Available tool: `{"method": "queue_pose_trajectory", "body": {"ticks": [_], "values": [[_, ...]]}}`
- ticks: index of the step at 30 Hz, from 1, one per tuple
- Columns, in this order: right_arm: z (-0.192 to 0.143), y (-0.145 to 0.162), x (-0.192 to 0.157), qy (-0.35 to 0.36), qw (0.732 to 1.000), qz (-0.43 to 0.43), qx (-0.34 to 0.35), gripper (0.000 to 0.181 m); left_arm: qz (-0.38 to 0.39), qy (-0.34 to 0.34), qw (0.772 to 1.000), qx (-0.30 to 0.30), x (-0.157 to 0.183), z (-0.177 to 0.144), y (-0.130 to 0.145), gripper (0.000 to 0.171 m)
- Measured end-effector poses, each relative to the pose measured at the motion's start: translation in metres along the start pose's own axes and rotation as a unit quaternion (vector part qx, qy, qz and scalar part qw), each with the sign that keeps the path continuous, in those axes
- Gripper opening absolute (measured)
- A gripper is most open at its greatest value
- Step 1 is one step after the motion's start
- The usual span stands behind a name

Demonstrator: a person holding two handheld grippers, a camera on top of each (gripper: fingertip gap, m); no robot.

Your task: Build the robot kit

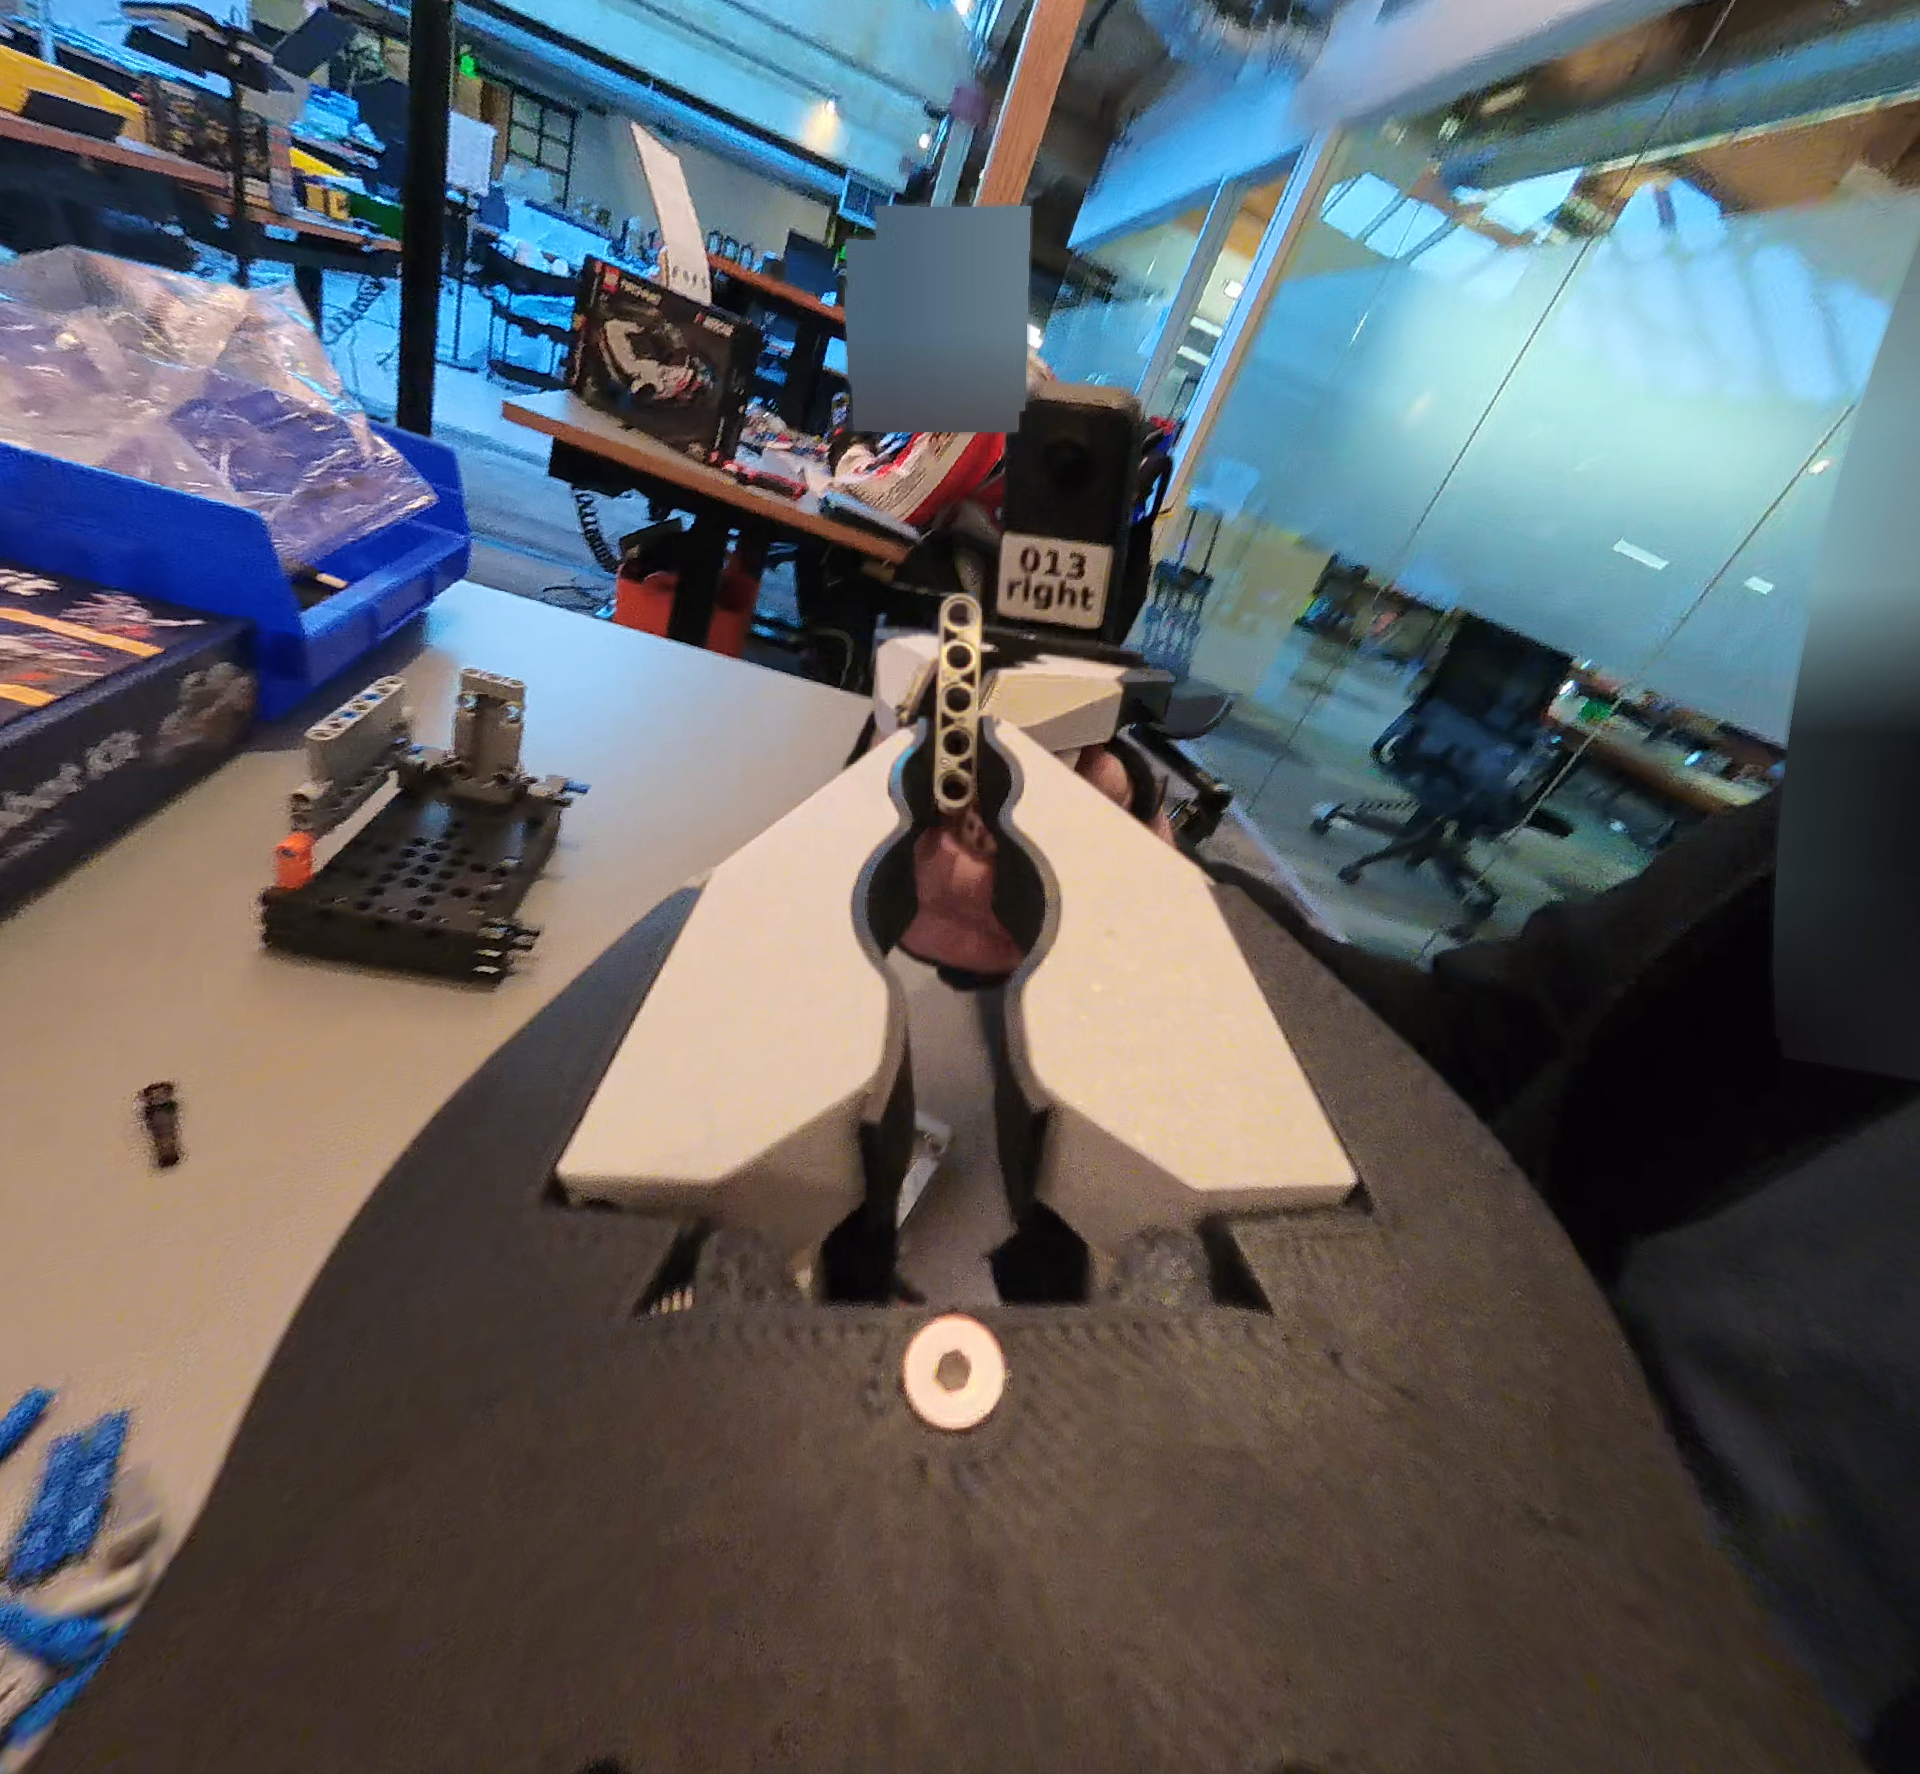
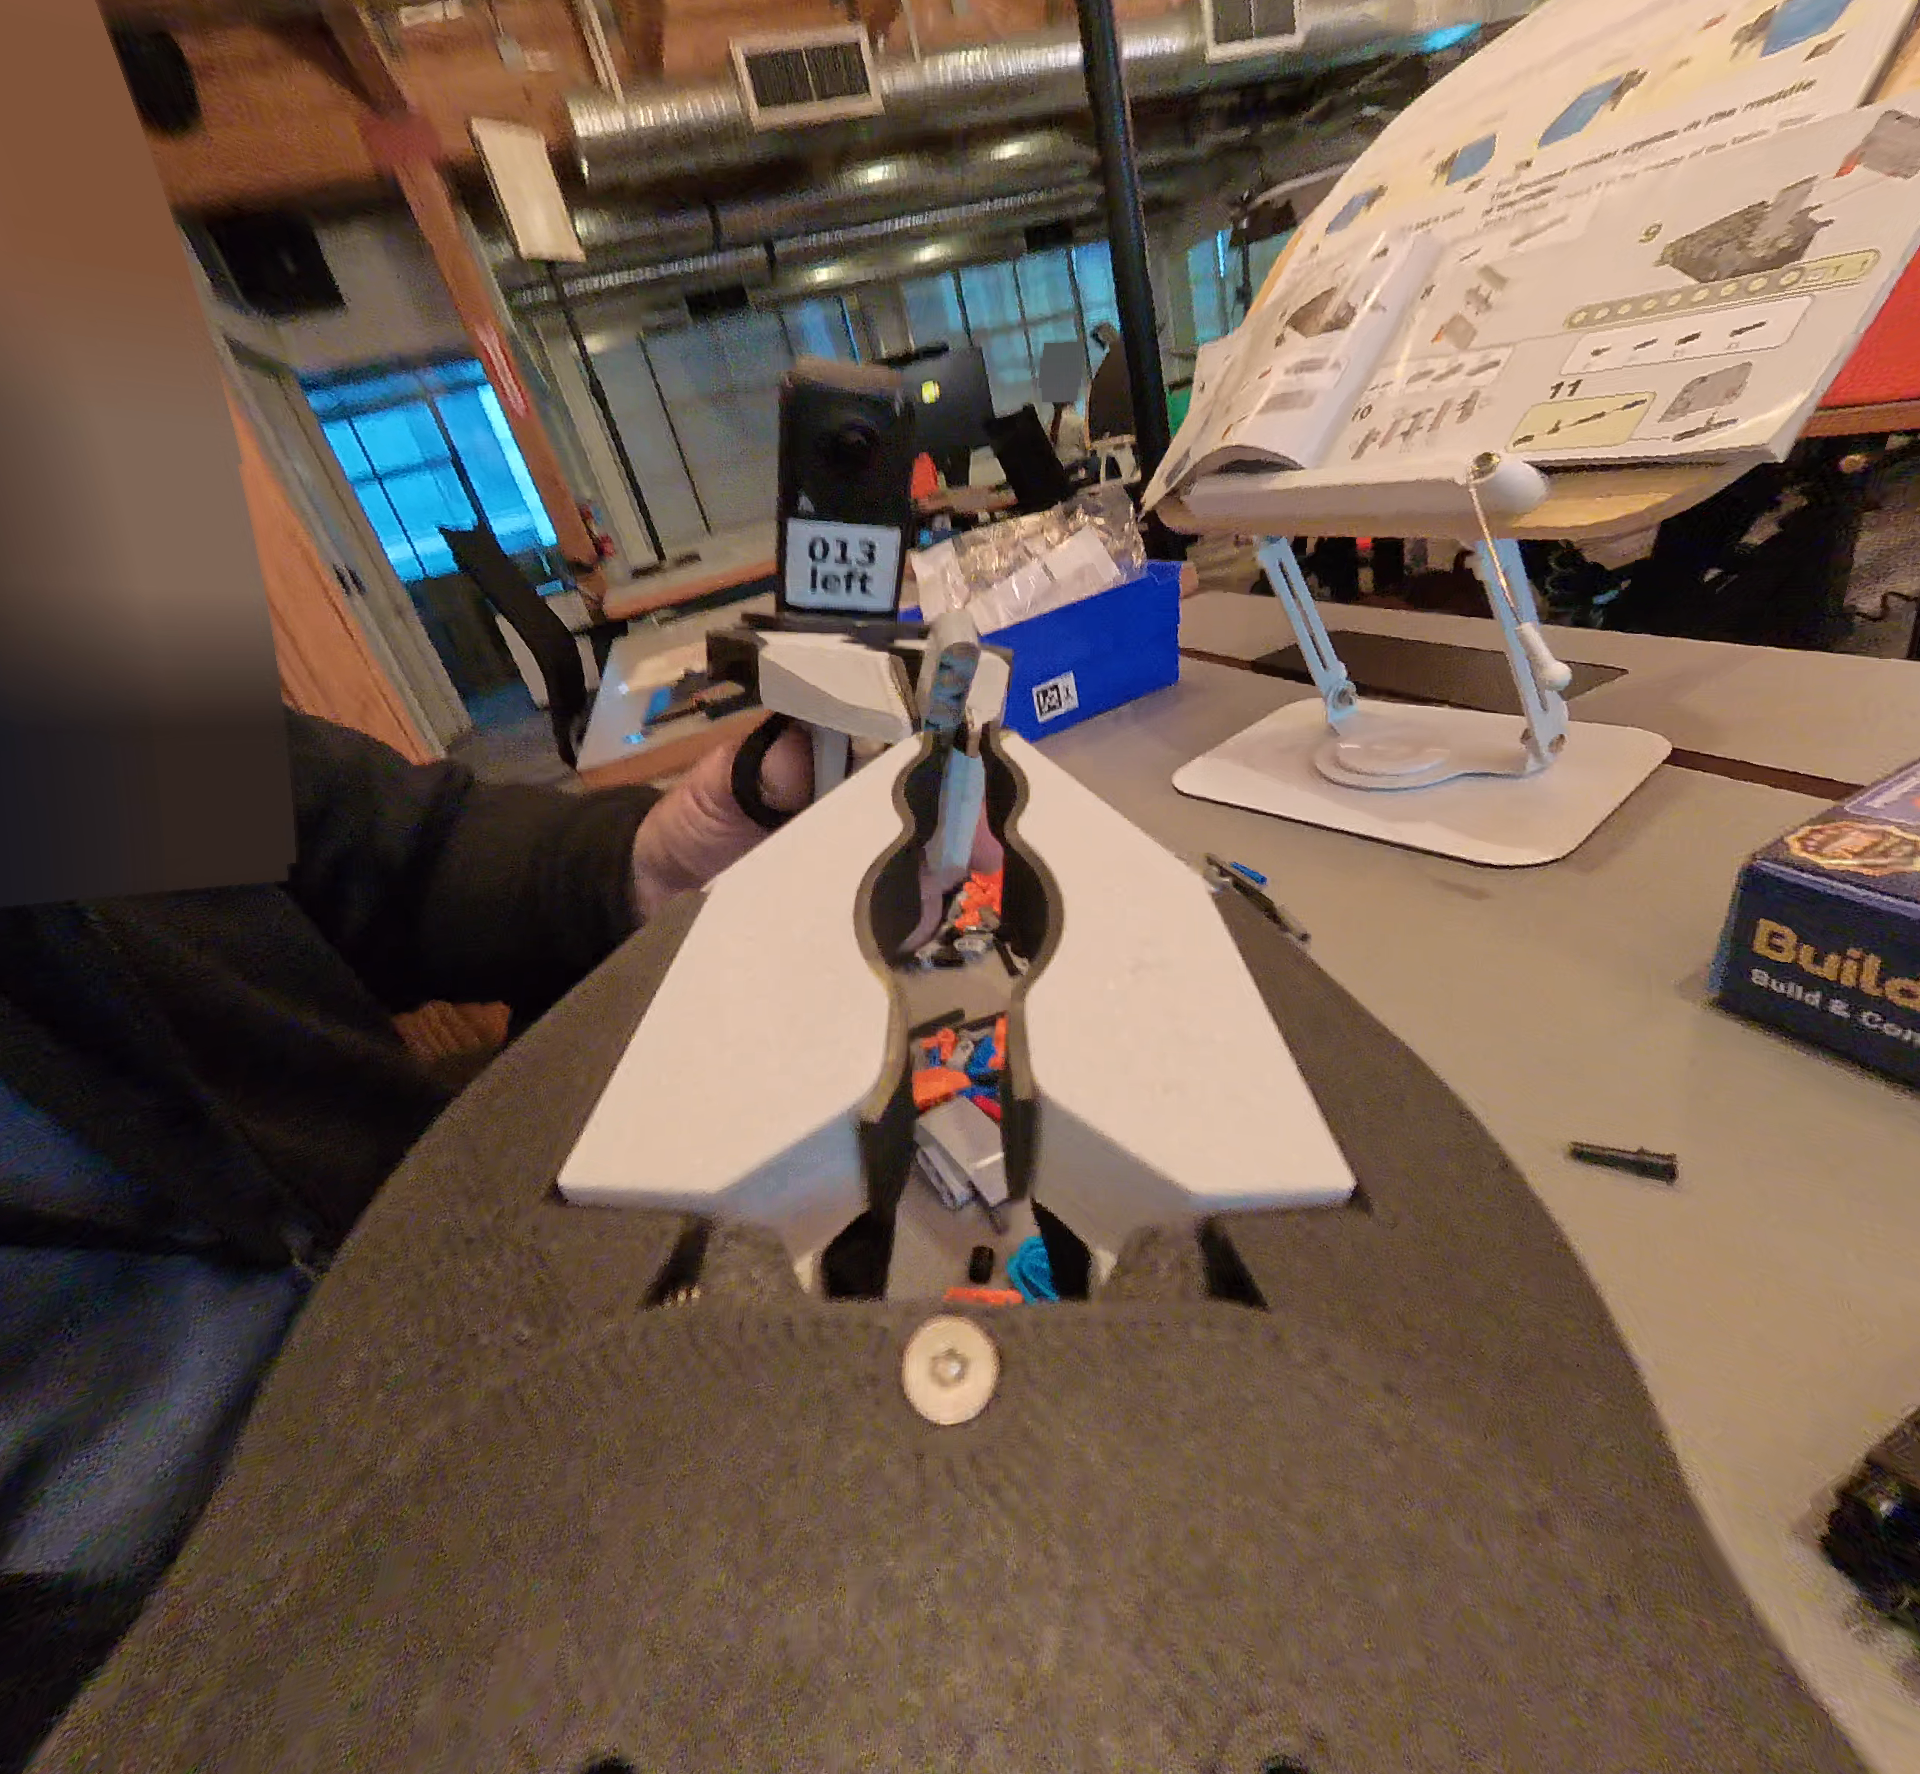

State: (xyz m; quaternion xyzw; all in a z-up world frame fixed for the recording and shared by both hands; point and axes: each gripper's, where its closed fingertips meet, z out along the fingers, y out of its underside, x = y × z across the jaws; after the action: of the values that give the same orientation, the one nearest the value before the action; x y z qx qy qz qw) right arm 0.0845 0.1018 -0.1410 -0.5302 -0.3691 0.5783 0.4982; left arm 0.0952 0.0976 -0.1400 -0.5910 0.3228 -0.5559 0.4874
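- An open workshop with timber beams and glass walls; both claws are held up over a grey table (image 1: 644,685), facing each other.
- Far left on the table, a blue bin (image 1: 312,571) stuffed with clear plastic bags, and a dark printed box (image 1: 104,716) in front of it.
- Next, a half-built black perforated plate (image 1: 416,883) with grey uprights and an orange piece; a small black pin (image 1: 159,1122) lies apart, nearer the camera.
- The left gripper (image 1: 954,758) has its fingers nearly together, pinching the lower end of a thin grey strip with holes (image 1: 958,701), which stands upright.
- The right gripper (image 2: 951,737) faces it just beyond, tips closed in on the same strip (image 2: 951,675); blur hides the actual contact.
- To the right, an open instruction booklet (image 2: 1558,270) on a white stand (image 2: 1423,768).
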Motion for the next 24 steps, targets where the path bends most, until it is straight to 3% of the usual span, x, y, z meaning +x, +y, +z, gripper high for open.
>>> {"method": "queue_pose_trajectory", "body": {"ticks": [10,17,19,21,24], "values": [[-0.023,-0.023,-0.004,-0.058,0.993,0.058,0.087,0.018,-0.051,0.047,0.997,0.044,0.006,0.019,-0.004,0.004],[-0.029,-0.018,0.001,-0.035,0.997,0.038,0.060,0.005,-0.052,0.055,0.997,0.029,0.006,0.042,0.007,0.004],[-0.037,-0.020,0.004,-0.019,0.998,0.020,0.051,0.005,-0.052,0.053,0.997,0.015,0.004,0.049,0.010,0.006],[-0.053,-0.027,0.010,-0.003,0.998,0.015,0.060,0.004,-0.045,0.033,0.998,-0.015,-0.004,0.054,0.017,0.019],[-0.080,-0.014,0.032,0.068,0.997,-0.020,0.002,0.004,0.002,-0.003,0.992,-0.123,-0.015,0.056,0.046,0.024]]}}
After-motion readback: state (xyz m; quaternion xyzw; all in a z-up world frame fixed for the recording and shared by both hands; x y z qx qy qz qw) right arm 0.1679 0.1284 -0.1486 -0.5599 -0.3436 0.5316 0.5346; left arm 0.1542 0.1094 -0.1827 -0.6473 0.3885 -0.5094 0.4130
